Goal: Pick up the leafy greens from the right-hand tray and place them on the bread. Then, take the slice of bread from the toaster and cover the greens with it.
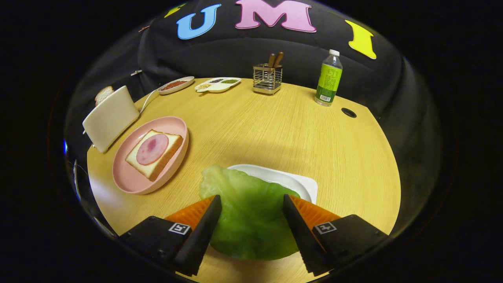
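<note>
A big green lettuce leaf [251, 212] sits between my gripper's [251, 201] two fingers, both of which press on its sides. It hides the near left part of the white tray [302, 182] just beyond the fingertips. Beyond the fingers to the left, a pink plate [129, 179] holds a slice of bread [155, 151] topped with a round of ham [152, 148]. Behind the plate stands a cream toaster [110, 118] with another bread slice [103, 94] sticking out of its top.
At the back of the wooden table [275, 129] are a wire holder with utensils [267, 78], a green-labelled bottle [329, 78], a divided white dish [218, 84] and an oval dish [175, 85]. A cable hole [348, 113] lies near the bottle.
</note>
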